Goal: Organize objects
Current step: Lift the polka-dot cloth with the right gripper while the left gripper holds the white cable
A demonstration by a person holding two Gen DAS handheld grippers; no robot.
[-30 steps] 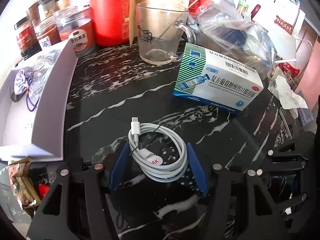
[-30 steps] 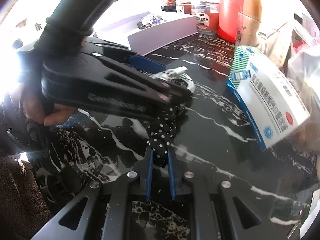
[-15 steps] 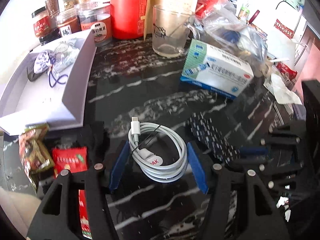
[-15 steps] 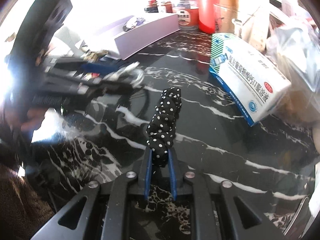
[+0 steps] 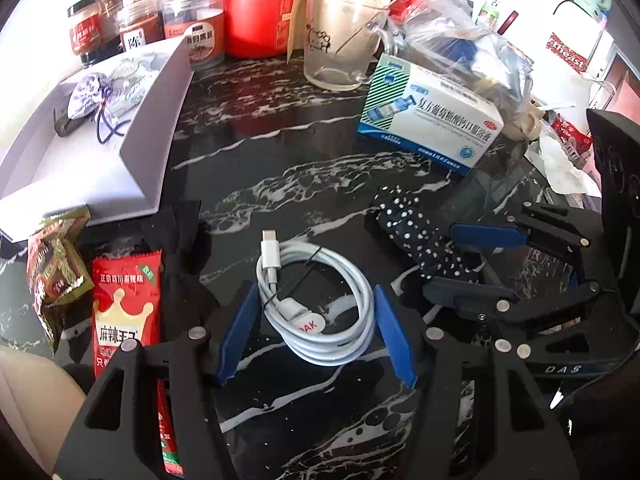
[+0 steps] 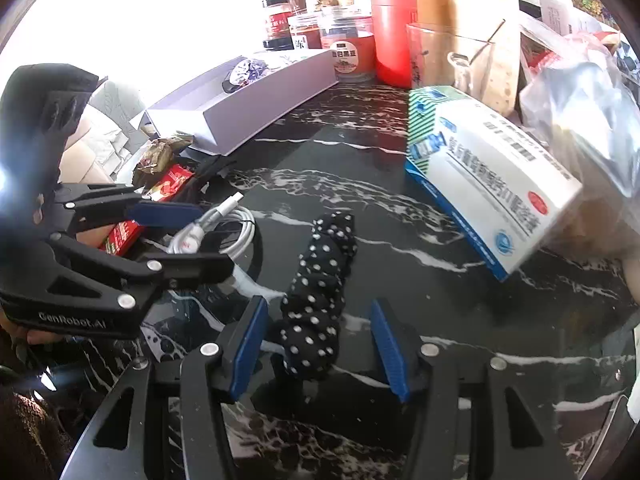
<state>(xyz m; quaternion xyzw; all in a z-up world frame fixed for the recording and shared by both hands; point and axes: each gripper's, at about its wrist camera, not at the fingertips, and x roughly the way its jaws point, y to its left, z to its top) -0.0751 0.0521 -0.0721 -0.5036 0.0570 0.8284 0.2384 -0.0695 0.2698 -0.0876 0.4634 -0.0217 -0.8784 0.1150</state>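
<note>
A coiled white charging cable (image 5: 320, 304) lies between the blue pads of my left gripper (image 5: 316, 320), which grip its sides; it also shows in the right wrist view (image 6: 216, 228). A black polka-dot cloth roll (image 6: 320, 300) lies on the black marble tabletop (image 6: 360, 184) between the spread fingers of my right gripper (image 6: 316, 340), which is open and not touching it. The roll (image 5: 420, 232) and the right gripper (image 5: 480, 264) also show at the right of the left wrist view.
A white open box (image 5: 100, 136) with a pouch stands at the left. A blue-and-white medicine box (image 5: 432, 124), glass mug (image 5: 340, 40), red canister (image 5: 260, 4) and jars (image 5: 84, 32) stand behind. Snack packets (image 5: 124, 312) lie at the left front.
My right gripper has opened and let go of the polka-dot roll, which now rests on the table. My left gripper, still holding the cable, has drawn back toward the table's front.
</note>
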